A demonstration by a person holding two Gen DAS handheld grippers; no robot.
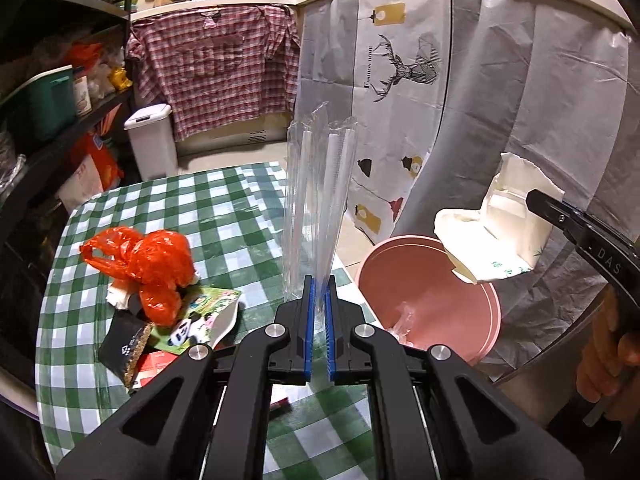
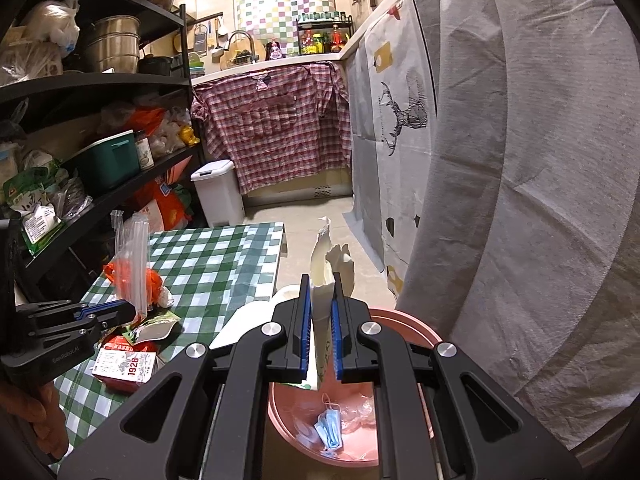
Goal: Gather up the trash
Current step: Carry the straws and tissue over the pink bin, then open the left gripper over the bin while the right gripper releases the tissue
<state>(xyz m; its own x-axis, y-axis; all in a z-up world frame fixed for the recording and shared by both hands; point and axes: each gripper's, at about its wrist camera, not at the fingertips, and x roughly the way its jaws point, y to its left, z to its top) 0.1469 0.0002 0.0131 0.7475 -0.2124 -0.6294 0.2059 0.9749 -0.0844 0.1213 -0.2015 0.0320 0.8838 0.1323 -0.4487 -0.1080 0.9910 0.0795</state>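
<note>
My left gripper is shut on a clear plastic wrapper with white straws, held upright above the checked table; it also shows in the right wrist view. My right gripper is shut on a torn white paper carton, held above the pink bin; the carton also shows in the left wrist view over the bin. The bin holds a blue face mask and clear plastic. On the table lie a red plastic bag, a panda packet and a red box.
A white pedal bin stands beyond the table. Dark shelves with pots and bags run along the left. A cloth-covered cabinet is close on the right of the pink bin. A plaid shirt hangs at the back.
</note>
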